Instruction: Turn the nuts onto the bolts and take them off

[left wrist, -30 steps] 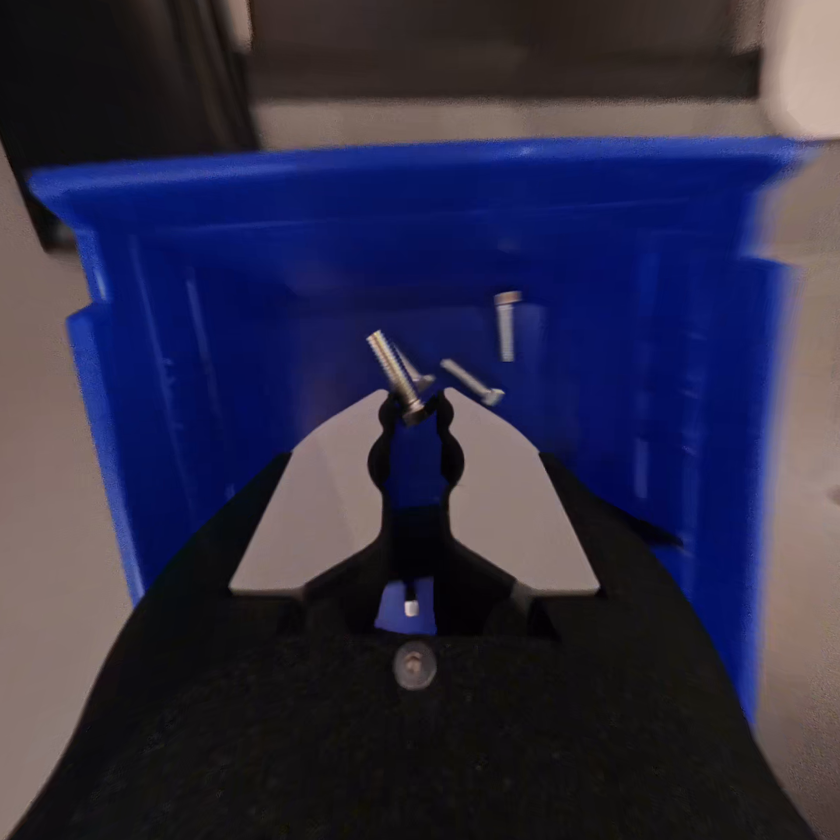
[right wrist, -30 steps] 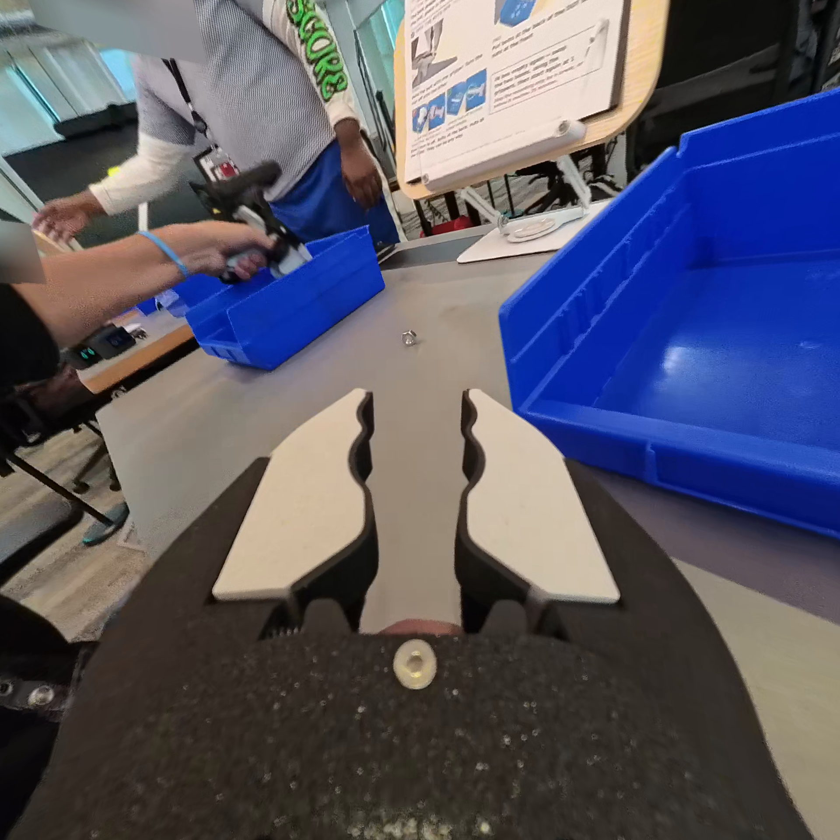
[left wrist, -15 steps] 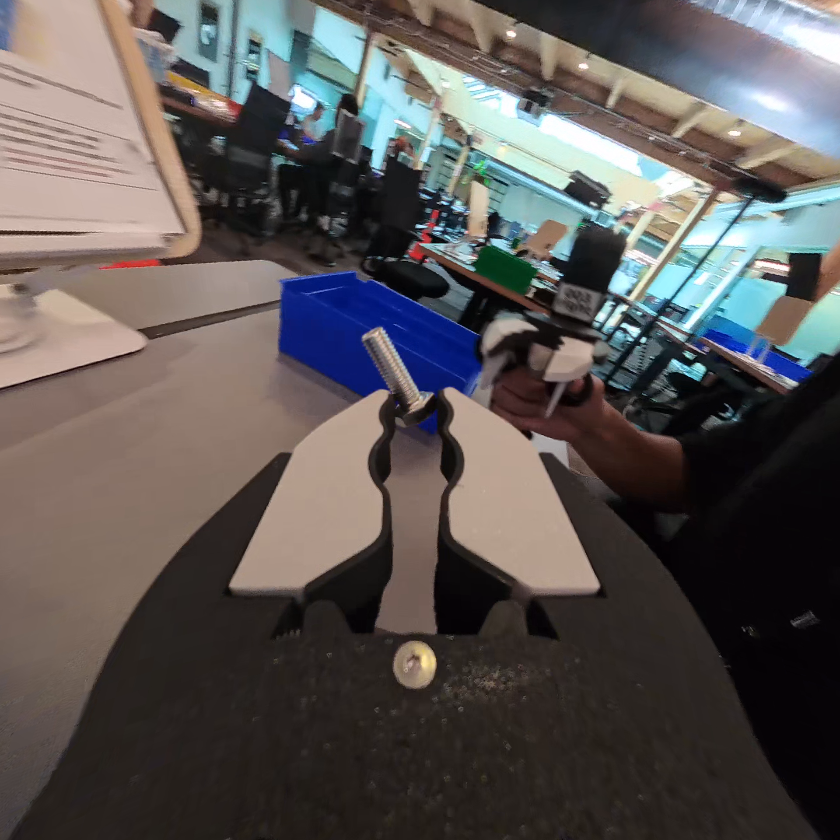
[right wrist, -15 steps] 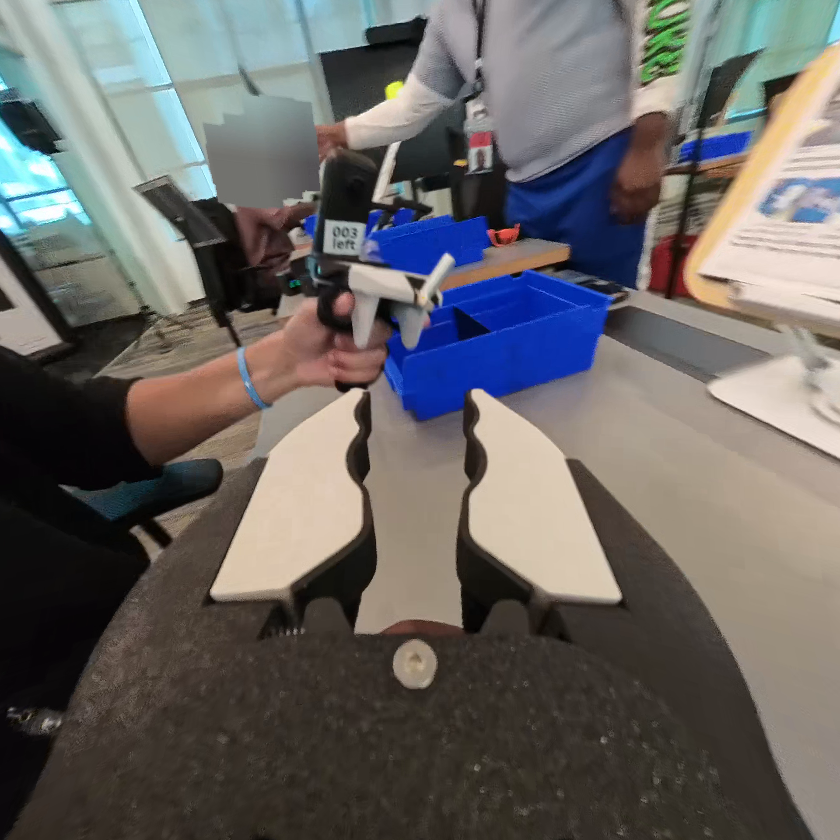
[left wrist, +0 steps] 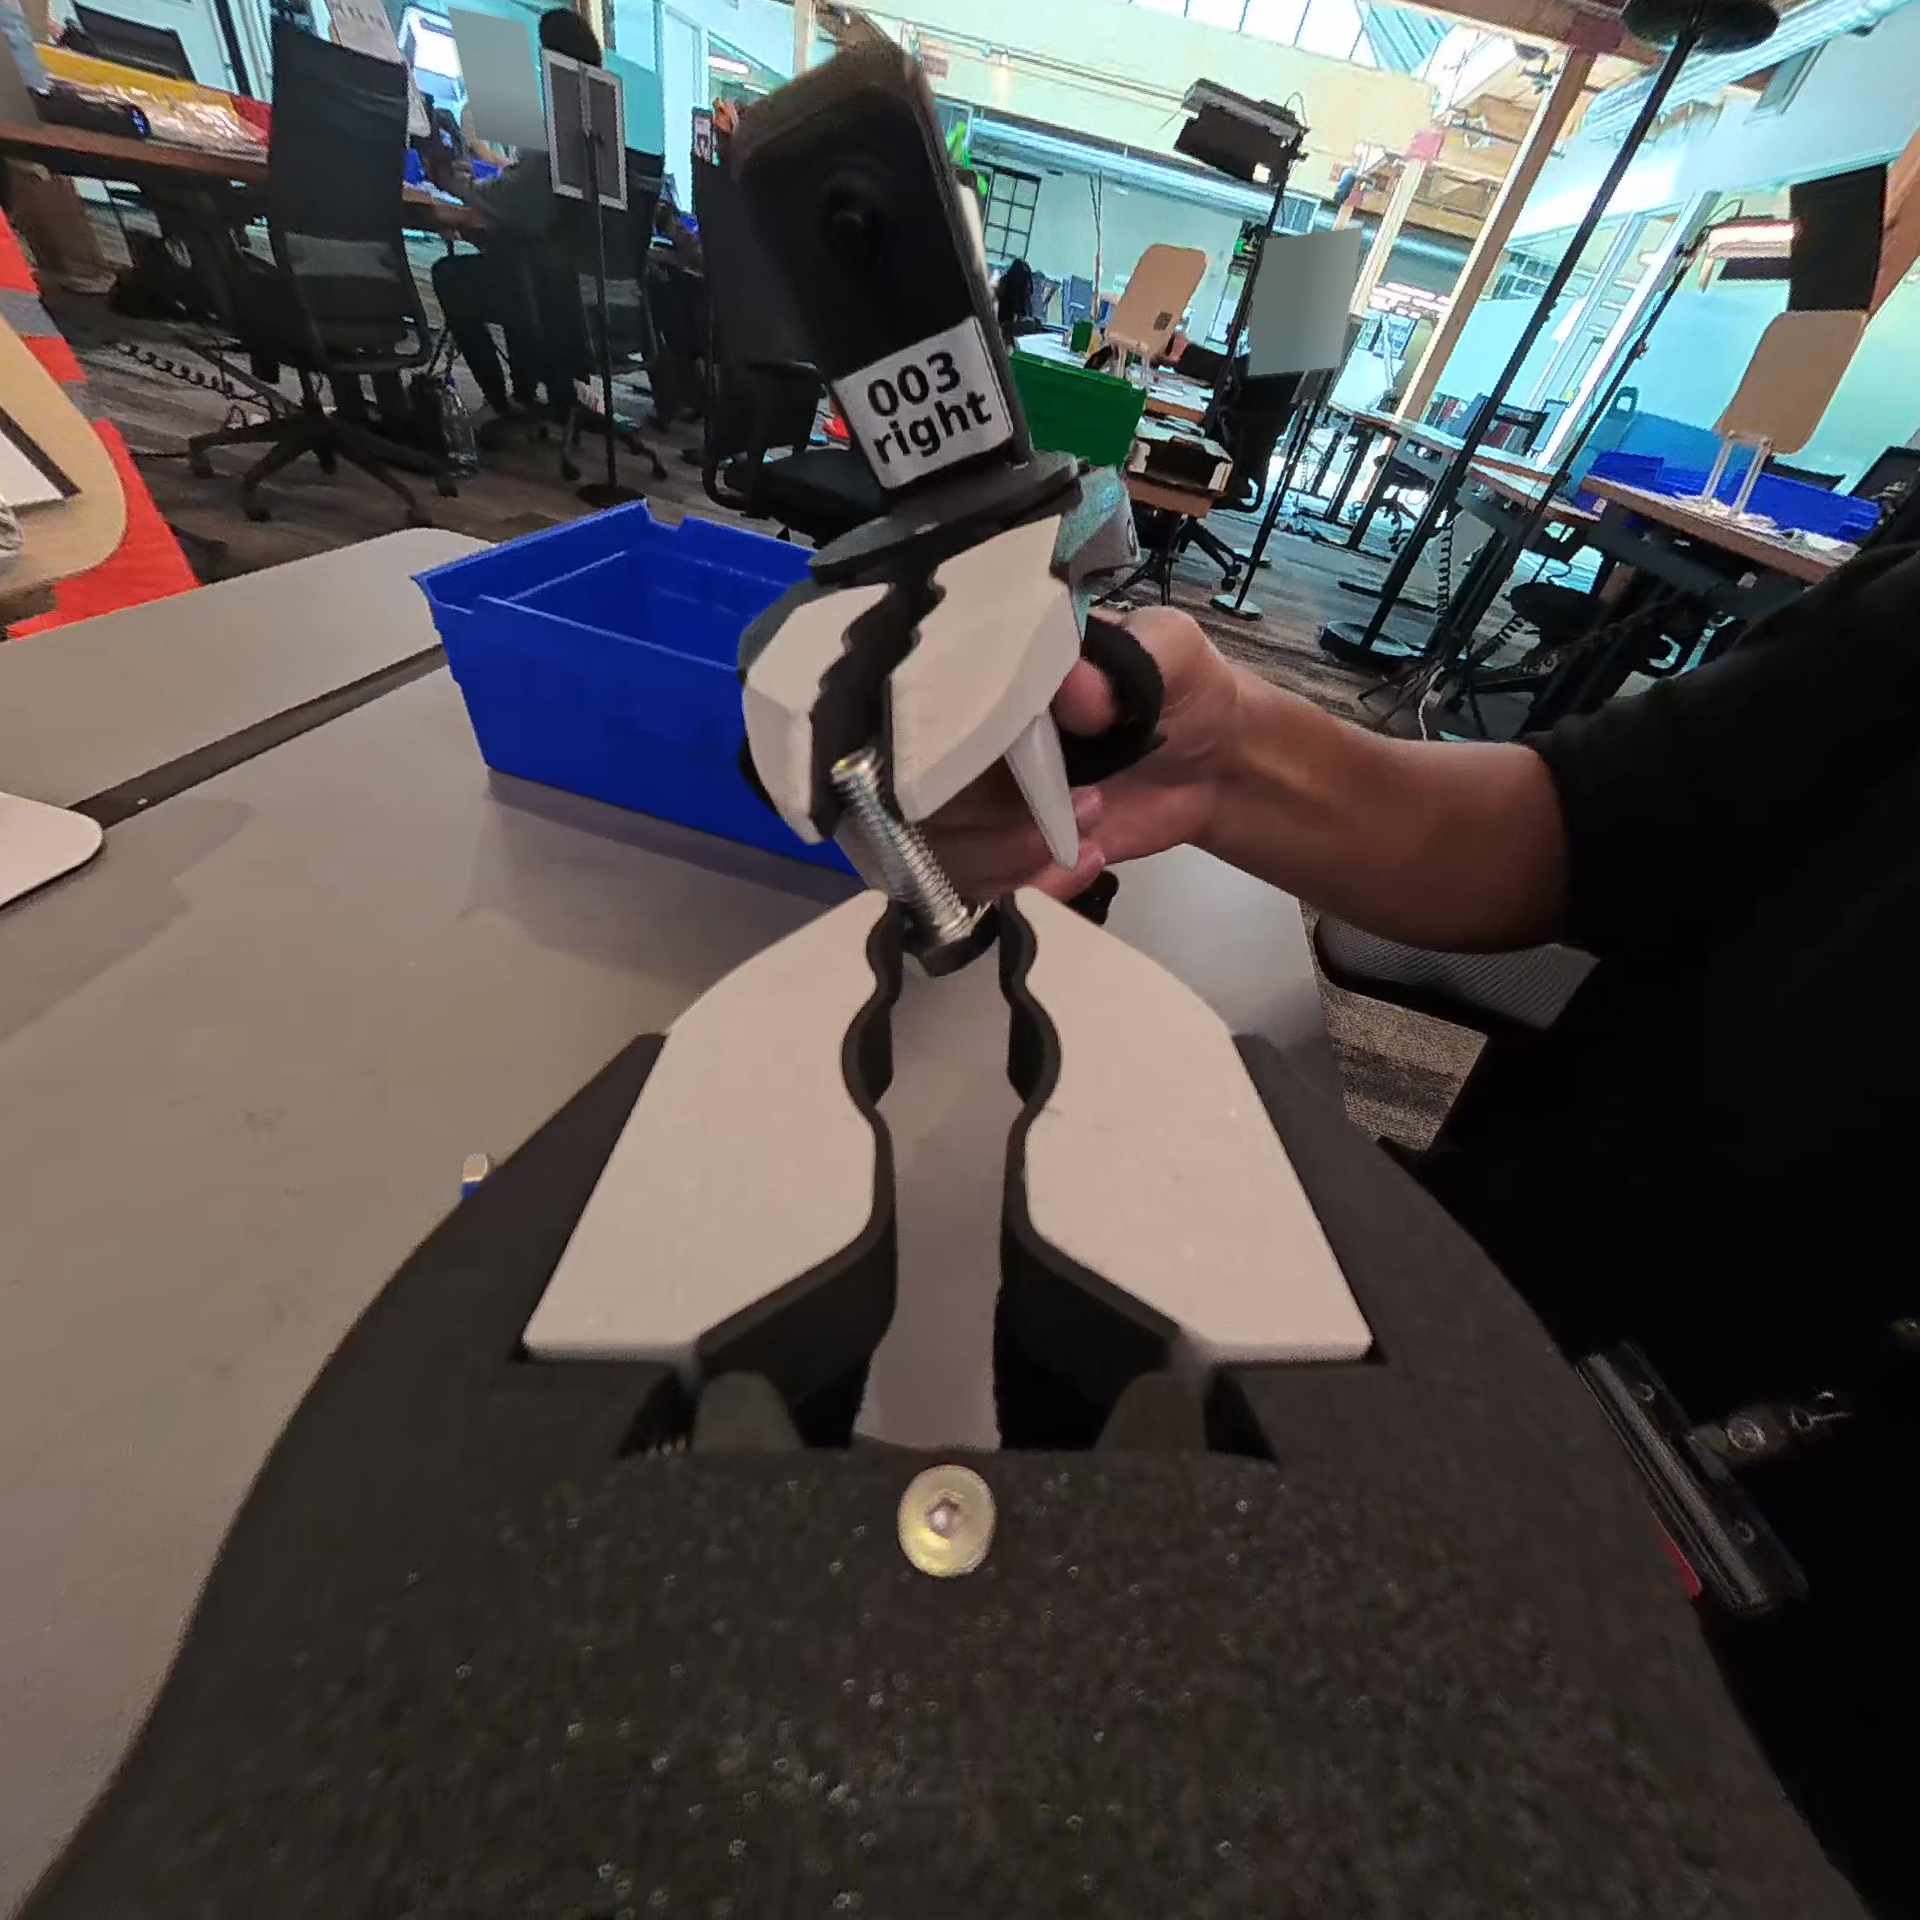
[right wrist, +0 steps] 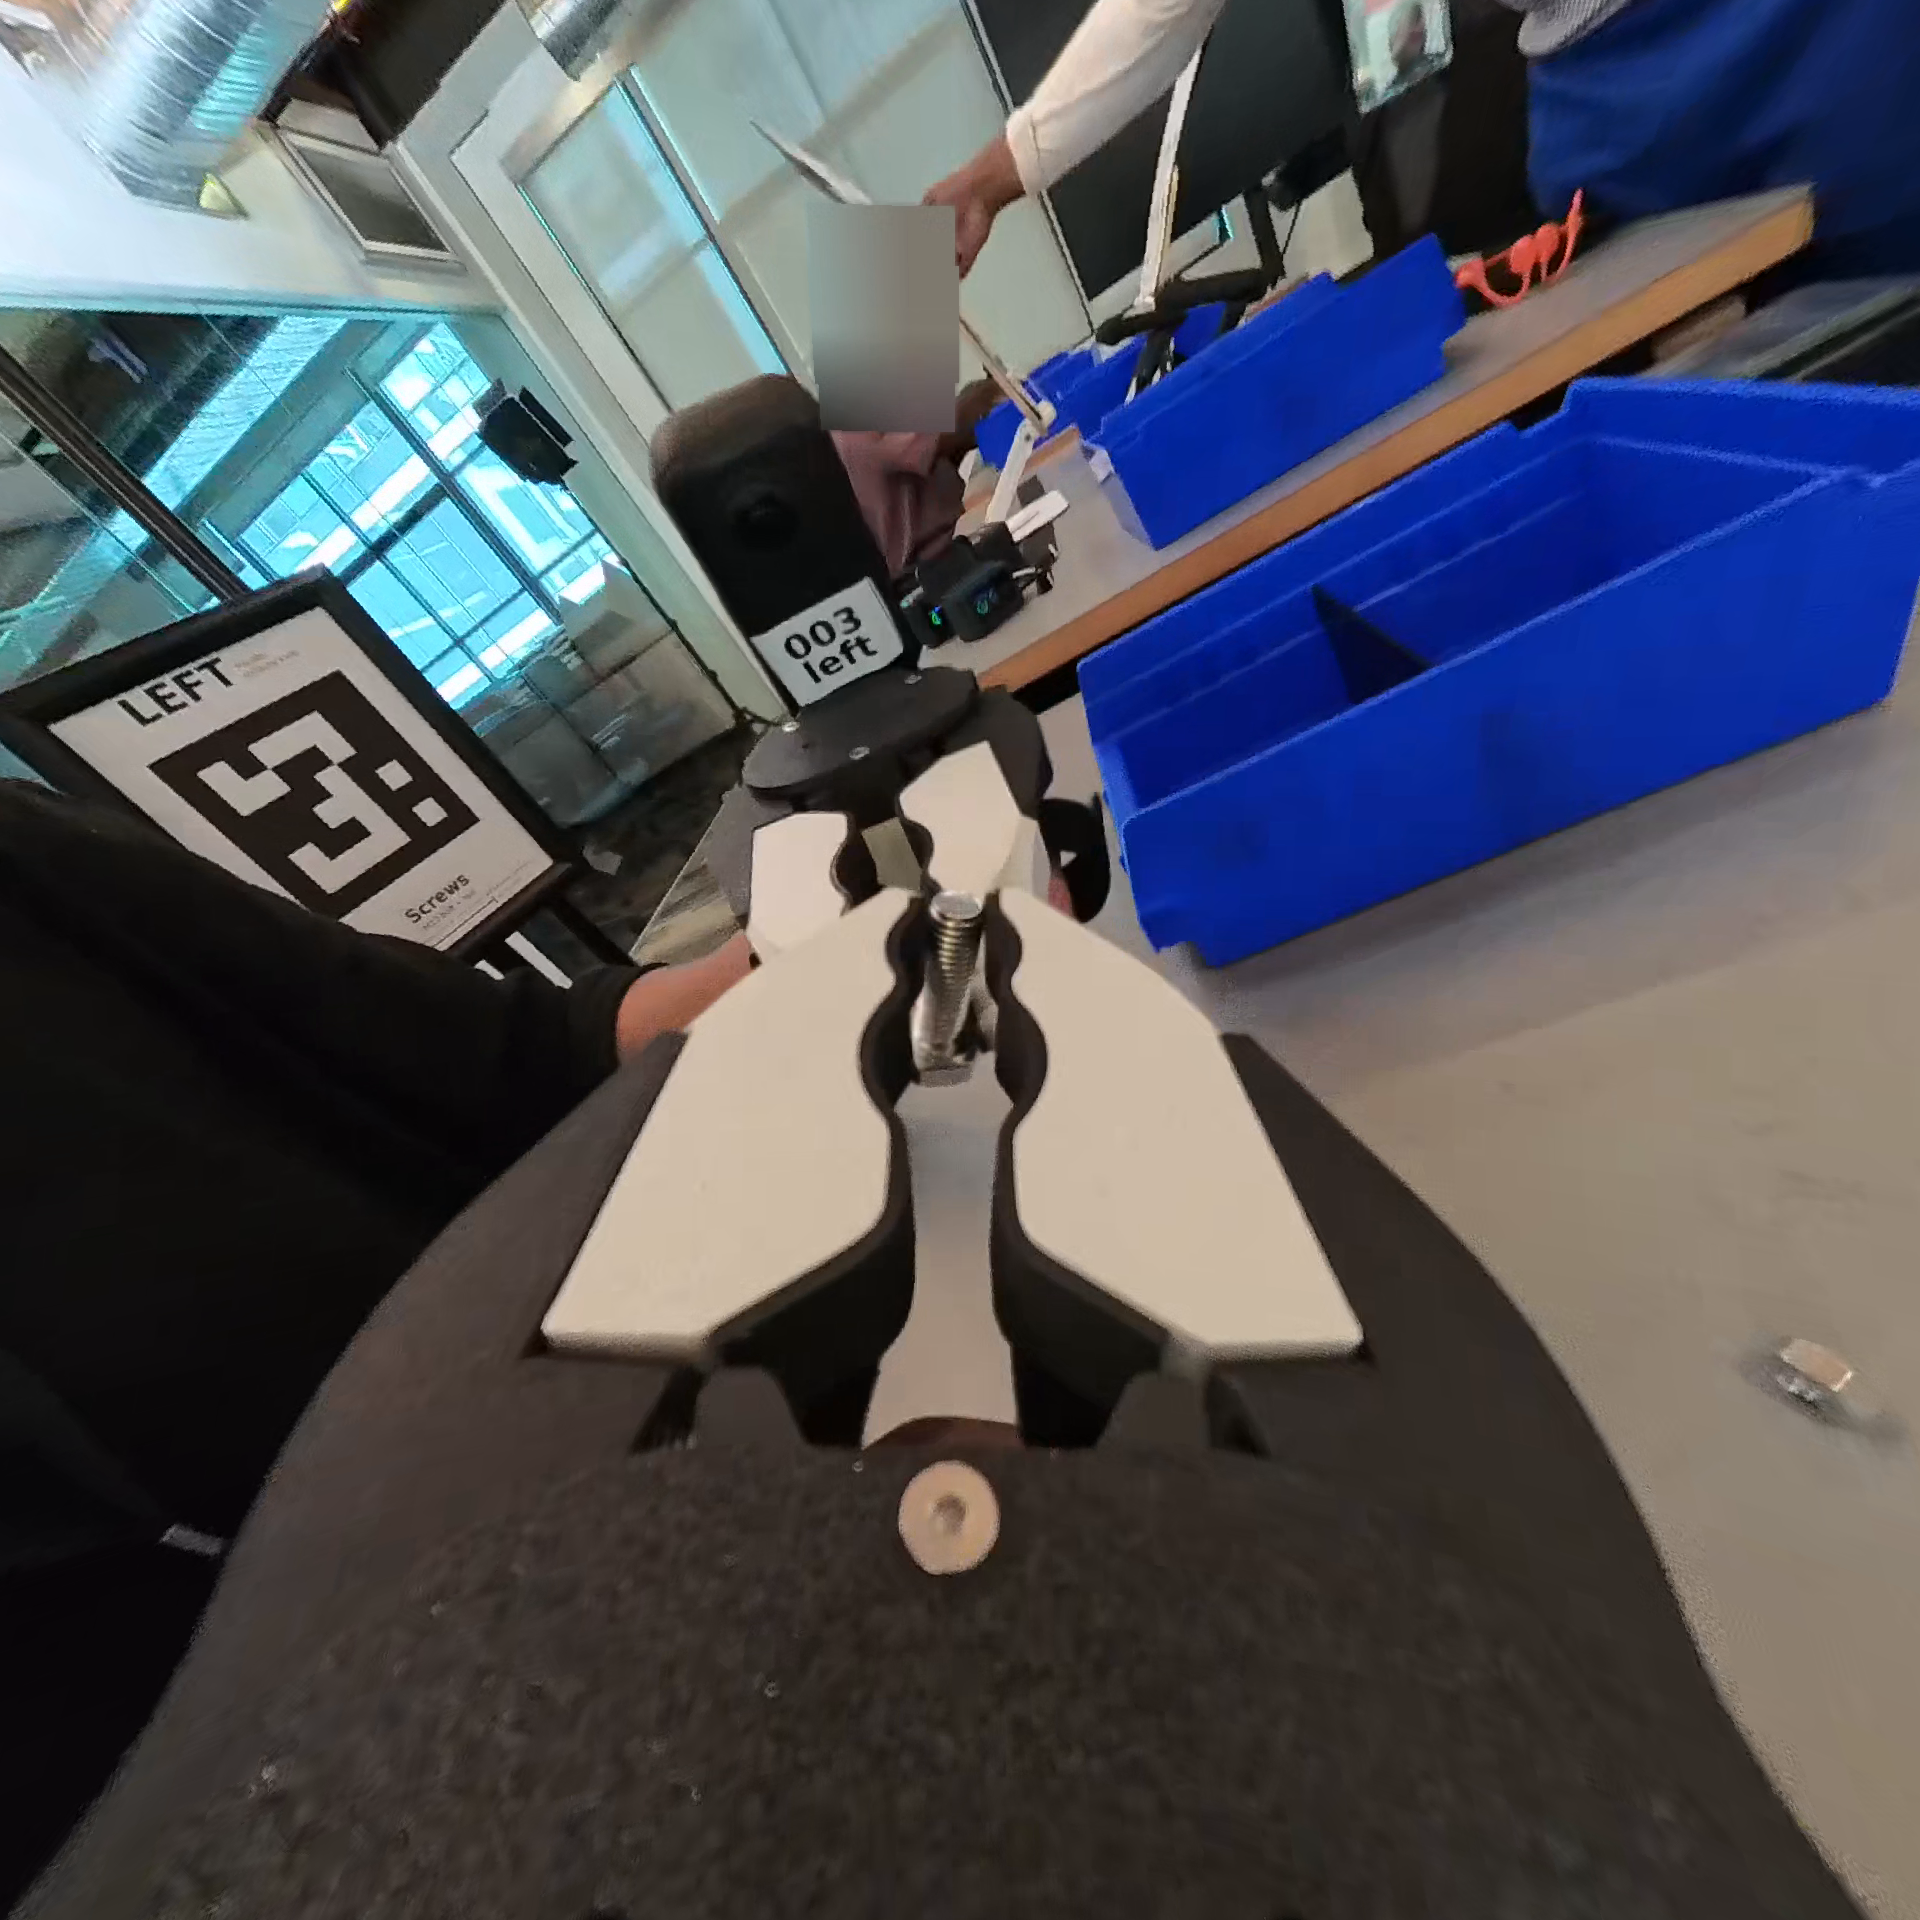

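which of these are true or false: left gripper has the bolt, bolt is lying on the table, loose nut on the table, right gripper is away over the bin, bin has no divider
1. The left gripper holds the bolt at the tips of its jaws. True.
2. The bolt lies flat on the table. False: it is held up off the table, between the two grippers.
3. A loose nut lies on the table. True.
4. The right gripper is away from the bolt, over the blue bin. False: the bolt sits between its jaws.
5. The blue bin has no divider. False: a dark divider splits it into compartments.
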`<state>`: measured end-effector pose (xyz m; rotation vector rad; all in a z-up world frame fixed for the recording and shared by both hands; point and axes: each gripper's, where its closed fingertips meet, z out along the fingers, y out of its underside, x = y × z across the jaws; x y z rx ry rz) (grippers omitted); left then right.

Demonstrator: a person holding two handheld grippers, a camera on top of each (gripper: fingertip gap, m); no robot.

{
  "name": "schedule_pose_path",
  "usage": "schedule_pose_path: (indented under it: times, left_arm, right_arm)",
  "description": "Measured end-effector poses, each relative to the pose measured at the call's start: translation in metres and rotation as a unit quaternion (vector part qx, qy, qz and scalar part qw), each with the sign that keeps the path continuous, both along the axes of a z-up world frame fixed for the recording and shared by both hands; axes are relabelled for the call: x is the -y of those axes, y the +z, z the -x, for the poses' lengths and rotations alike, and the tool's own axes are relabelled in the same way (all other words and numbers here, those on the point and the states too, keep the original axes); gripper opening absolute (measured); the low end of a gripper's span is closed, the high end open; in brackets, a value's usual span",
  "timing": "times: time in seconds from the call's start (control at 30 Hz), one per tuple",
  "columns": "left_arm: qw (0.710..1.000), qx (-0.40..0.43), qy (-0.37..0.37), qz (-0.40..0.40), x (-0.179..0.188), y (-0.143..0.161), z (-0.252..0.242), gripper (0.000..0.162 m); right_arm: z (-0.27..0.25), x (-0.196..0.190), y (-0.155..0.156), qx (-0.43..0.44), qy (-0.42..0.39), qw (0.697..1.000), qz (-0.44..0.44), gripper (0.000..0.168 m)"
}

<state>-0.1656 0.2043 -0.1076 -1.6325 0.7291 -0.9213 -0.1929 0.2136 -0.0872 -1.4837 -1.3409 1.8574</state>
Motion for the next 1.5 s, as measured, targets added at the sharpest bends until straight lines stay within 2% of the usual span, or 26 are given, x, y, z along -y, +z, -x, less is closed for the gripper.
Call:
schedule_pose_path:
  times: [0.17, 0.27, 0.33, 0.43, 0.5, 0.57, 0.7, 0.83, 1.2, 1.5]
  left_arm:
    - [1.000, 0.012, 0.016, 0.014, -0.006, -0.002, -0.004, 0.017]
    - [0.998, 0.047, 0.009, 0.038, -0.008, 0.001, -0.006, 0.027]
    - [0.996, 0.075, 0.008, 0.045, -0.009, 0.006, -0.004, 0.027]
    - [0.993, 0.105, 0.008, 0.051, -0.012, 0.012, 0.001, 0.021]
    - [0.991, 0.114, 0.031, 0.060, -0.018, 0.010, 0.007, 0.040]
    - [0.990, 0.128, 0.025, 0.060, -0.016, 0.011, 0.007, 0.041]
    - [0.994, 0.089, 0.022, 0.053, -0.013, 0.001, -0.001, 0.041]
    - [0.996, 0.074, 0.032, 0.044, -0.015, 0.001, -0.001, 0.032]
    - [0.995, 0.005, 0.101, 0.004, -0.027, -0.011, 0.009, 0.019]
    - [0.993, -0.015, 0.117, -0.005, -0.030, -0.014, 0.010, 0.018]
  right_arm:
    - [-0.004, -0.002, -0.002, -0.004, -0.008, 1.000, -0.004, 0.009]
    - [-0.004, -0.002, 0.000, -0.019, -0.034, 0.997, -0.066, 0.009]
    - [-0.003, -0.002, 0.004, -0.034, -0.051, 0.993, -0.097, 0.009]
    - [-0.004, -0.001, 0.011, -0.066, -0.055, 0.992, -0.092, 0.009]
    - [-0.005, 0.001, 0.017, -0.095, -0.051, 0.992, -0.071, 0.009]
    - [-0.003, 0.001, 0.017, -0.108, -0.058, 0.991, -0.061, 0.009]
    - [0.002, -0.003, 0.019, -0.117, -0.070, 0.989, -0.053, 0.009]
    - [0.007, -0.005, 0.013, -0.092, -0.077, 0.990, -0.076, 0.009]
    - [0.011, -0.014, 0.005, -0.052, -0.123, 0.989, -0.063, 0.009]
    - [0.009, -0.018, 0.001, -0.041, -0.136, 0.988, -0.055, 0.010]
